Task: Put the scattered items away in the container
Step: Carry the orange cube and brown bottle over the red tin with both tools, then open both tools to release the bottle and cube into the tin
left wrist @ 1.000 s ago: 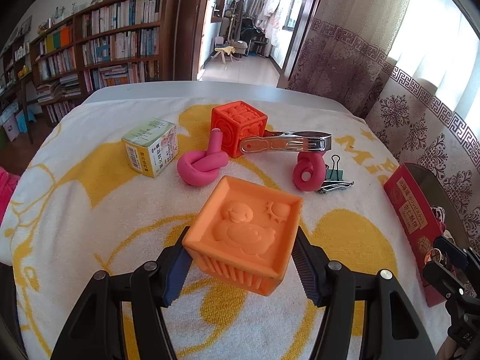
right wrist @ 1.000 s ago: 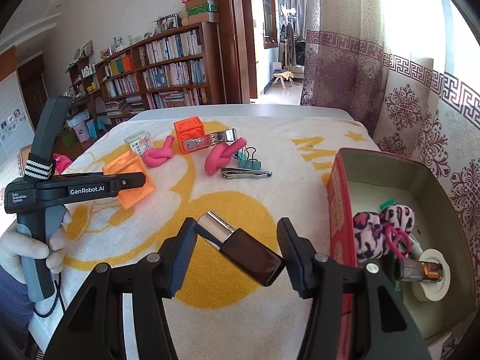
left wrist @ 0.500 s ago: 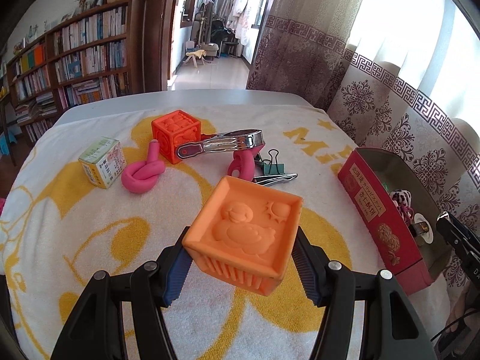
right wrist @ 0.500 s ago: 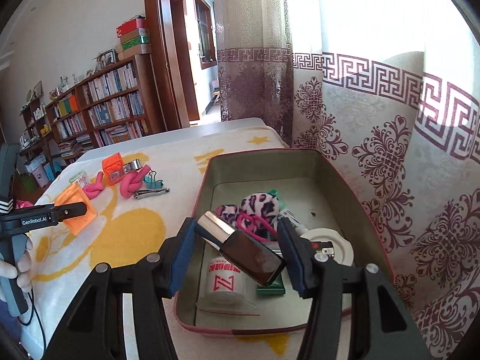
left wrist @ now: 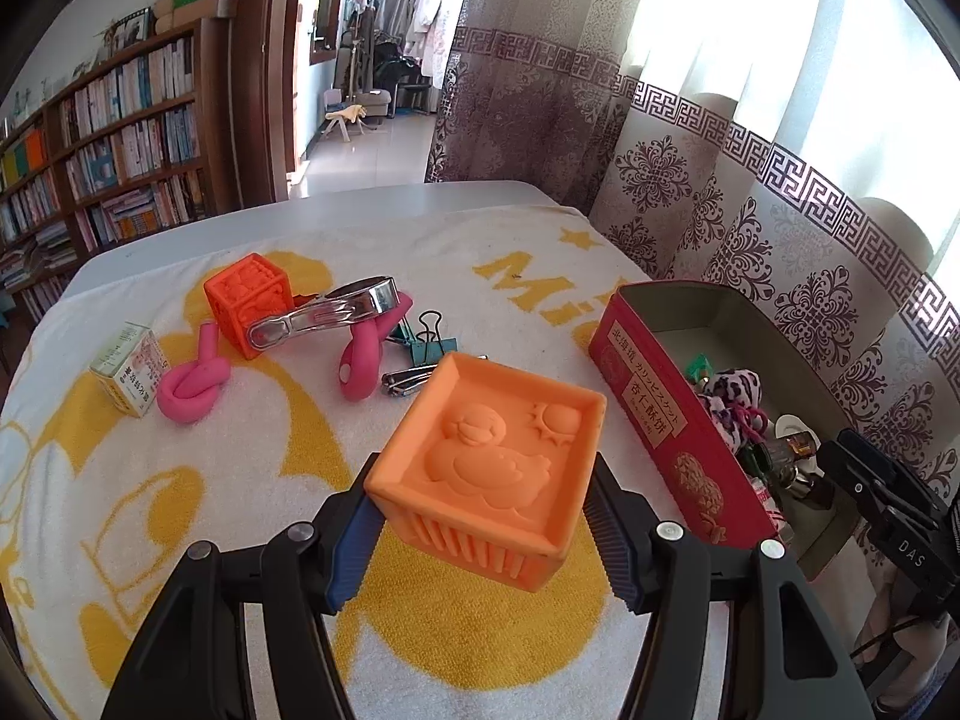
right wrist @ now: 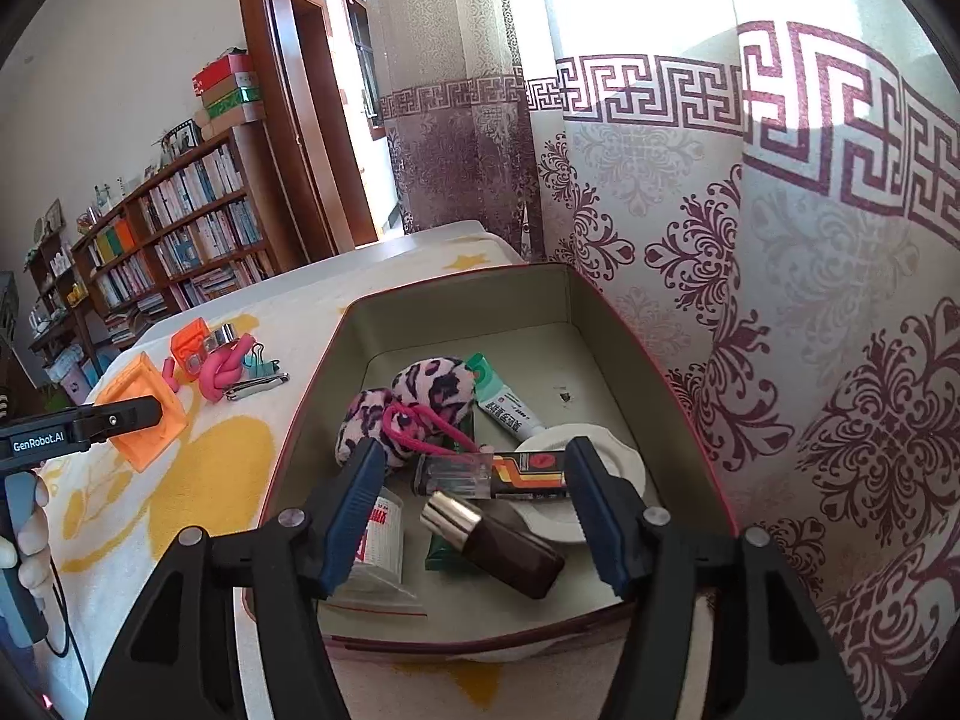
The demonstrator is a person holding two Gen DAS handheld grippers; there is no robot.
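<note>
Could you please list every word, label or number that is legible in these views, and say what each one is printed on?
"GenRobot.AI": side of the left gripper.
"DAS": body of the right gripper; any further letters are cut off.
"北海道": red container, top of its cream label; the label's other characters are too blurred to read.
Small medicine box: print too small.
Tube and packet in the container: blurred.

You are working in a home living room: long bookshelves (left wrist: 114, 138) packed with books line the wall, patterned curtains (right wrist: 750, 228) cover a bright window, clothes hang in the room past the wooden doorway (left wrist: 288, 60), and a towel-covered table (left wrist: 198, 432) fills the foreground.
</note>
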